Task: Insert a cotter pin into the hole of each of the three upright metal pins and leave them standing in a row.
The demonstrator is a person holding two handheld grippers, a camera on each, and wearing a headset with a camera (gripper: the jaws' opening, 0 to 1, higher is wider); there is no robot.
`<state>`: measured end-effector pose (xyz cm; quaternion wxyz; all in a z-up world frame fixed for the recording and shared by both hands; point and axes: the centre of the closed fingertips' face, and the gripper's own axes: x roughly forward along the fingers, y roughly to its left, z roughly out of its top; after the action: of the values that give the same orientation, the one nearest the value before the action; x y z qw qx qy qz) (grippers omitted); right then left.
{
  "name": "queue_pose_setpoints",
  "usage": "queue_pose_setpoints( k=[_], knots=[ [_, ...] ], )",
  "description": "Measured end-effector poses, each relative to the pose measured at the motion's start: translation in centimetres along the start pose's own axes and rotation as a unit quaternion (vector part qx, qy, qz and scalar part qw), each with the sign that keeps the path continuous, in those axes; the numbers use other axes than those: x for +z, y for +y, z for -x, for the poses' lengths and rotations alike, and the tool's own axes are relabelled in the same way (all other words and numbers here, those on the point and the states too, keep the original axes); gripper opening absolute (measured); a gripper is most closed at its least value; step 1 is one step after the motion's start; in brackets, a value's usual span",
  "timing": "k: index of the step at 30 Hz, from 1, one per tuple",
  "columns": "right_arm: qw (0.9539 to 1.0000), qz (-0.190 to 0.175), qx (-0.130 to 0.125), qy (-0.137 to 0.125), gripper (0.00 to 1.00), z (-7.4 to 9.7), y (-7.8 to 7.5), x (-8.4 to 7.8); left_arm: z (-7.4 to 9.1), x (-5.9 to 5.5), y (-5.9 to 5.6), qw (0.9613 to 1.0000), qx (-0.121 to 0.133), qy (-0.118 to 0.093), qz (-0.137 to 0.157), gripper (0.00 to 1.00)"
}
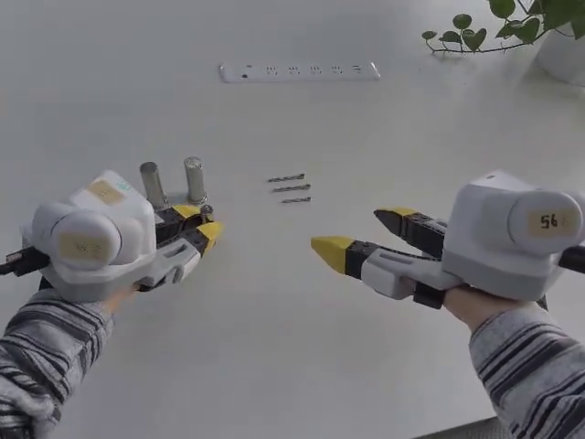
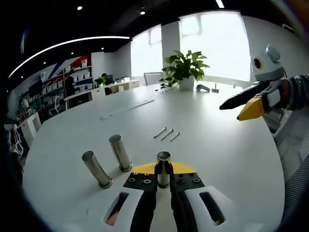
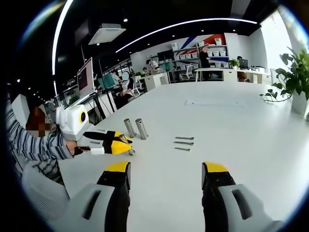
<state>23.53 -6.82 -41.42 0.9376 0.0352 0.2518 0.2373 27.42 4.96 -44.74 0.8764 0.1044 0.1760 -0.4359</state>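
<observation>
Left gripper (image 1: 201, 222) fingers clamped on one upright metal pin (image 2: 163, 164) | two more metal pins (image 2: 119, 152) standing just beside it | cotter pins (image 1: 291, 189) loose mid-counter (image 1: 274, 347) (three, parallel) | right gripper (image 1: 358, 230) fingers spread, holding nothing, over bare surface | power strip (image 1: 300, 71) toward far edge.

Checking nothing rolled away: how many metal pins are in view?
3. Two metal pins stand free side by side on the table; the third stands clamped in the left gripper.
</observation>
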Motion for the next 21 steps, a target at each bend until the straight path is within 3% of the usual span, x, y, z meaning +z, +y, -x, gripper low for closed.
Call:
queue_pose_setpoints(
  k=[8, 14, 21],
  knots=[
    [0.9997, 0.008, 0.014, 0.017, 0.52, 0.0, 0.1, 0.0, -0.5, -0.3, -2.5, 0.9988, -0.046, 0.005, -0.013, 0.05],
    [0.9992, 0.02, 0.021, 0.027, 0.5, 0.1, 0.0, 0.1, -0.7, -0.9, -3.3, 0.9979, -0.06, 0.011, -0.02, 0.05],
    [0.9981, 0.033, 0.031, 0.041, 0.49, -0.1, 0.2, 0.0, -0.7, -1.1, -3.3, 0.9975, -0.068, 0.01, -0.018, 0.05]
  ],
)
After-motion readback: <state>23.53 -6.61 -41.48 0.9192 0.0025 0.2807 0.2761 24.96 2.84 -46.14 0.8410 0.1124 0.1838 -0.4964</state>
